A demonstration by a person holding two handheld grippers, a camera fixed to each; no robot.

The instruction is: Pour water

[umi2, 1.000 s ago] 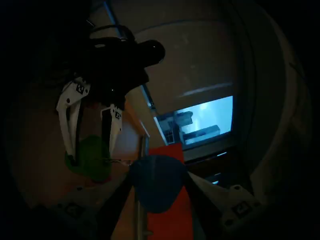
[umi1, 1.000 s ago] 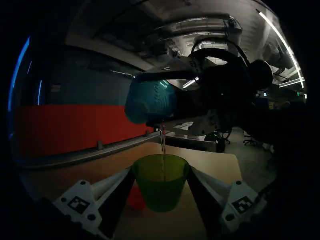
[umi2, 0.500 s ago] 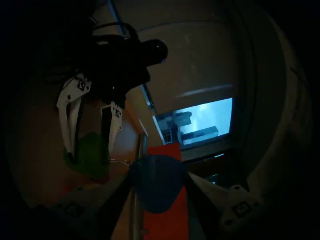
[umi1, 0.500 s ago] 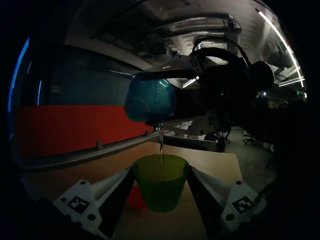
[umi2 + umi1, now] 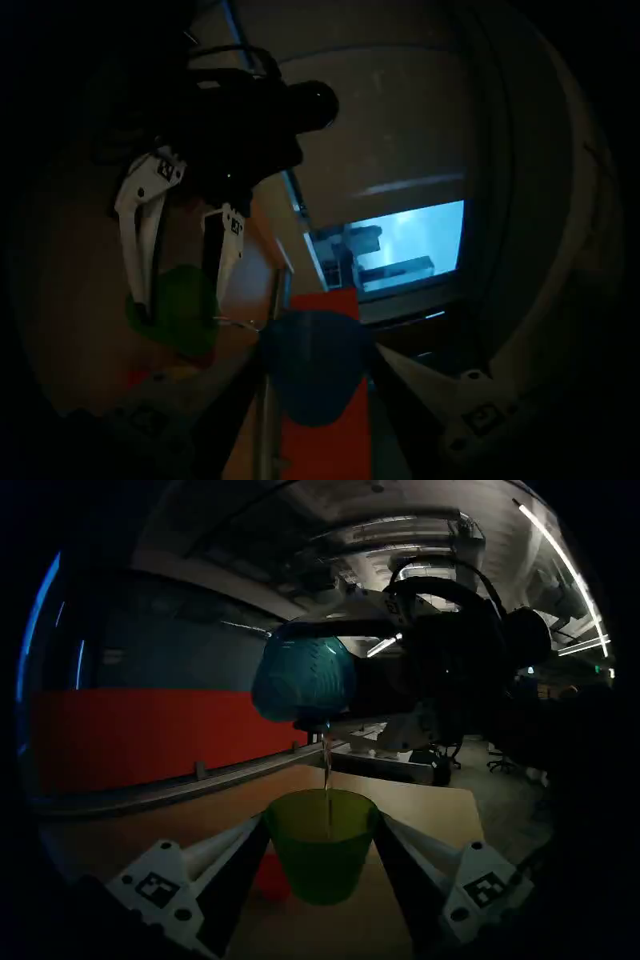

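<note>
In the left gripper view my left gripper (image 5: 322, 856) is shut on a green cup (image 5: 322, 844), held upright just above the wooden table (image 5: 416, 804). Above it a blue cup (image 5: 306, 678) is tipped over, held by my right gripper, and a thin stream of water (image 5: 326, 768) falls from its rim into the green cup. In the right gripper view my right gripper (image 5: 316, 376) is shut on the blue cup (image 5: 314, 364). The green cup (image 5: 176, 312) sits lower left there, between the other gripper's white fingers (image 5: 140, 232).
A small red object (image 5: 272, 874) lies on the table beside the green cup. A red wall panel (image 5: 152, 732) and a metal rail (image 5: 208, 772) run behind the table. The room is dim; office chairs (image 5: 500, 760) stand far right. A lit window (image 5: 400, 248) appears in the right gripper view.
The blue cup has tipped slightly further and shifted a little right over the green cup. Water keeps streaming down. The green cup stays put.
</note>
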